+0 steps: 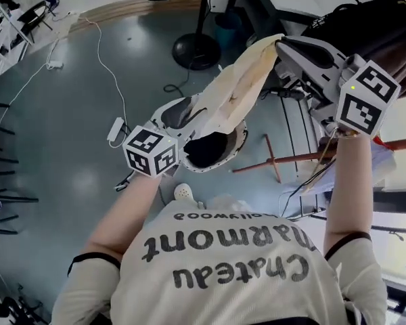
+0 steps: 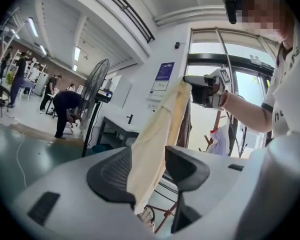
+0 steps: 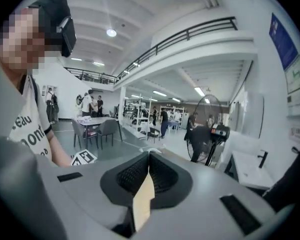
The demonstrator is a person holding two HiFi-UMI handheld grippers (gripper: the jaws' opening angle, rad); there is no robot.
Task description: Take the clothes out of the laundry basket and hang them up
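Note:
A long cream garment (image 1: 240, 87) stretches between my two grippers, above the white-rimmed laundry basket (image 1: 242, 139) on the floor. My right gripper (image 1: 283, 46) is raised at the upper right and shut on the garment's top end; in the right gripper view a strip of the cream garment (image 3: 142, 204) shows between its closed jaws (image 3: 149, 156). My left gripper (image 1: 186, 114) is lower, with its jaws apart. In the left gripper view the garment (image 2: 157, 134) hangs through my left gripper (image 2: 149, 154), against the left pad and clear of the right pad.
A drying rack with reddish bars (image 1: 277, 161) stands right of the basket, with dark clothes (image 1: 386, 26) hanging above it. A pedestal fan (image 1: 196, 49) stands behind the basket. Cables (image 1: 111, 80) run across the grey floor. People (image 2: 65, 106) are in the background.

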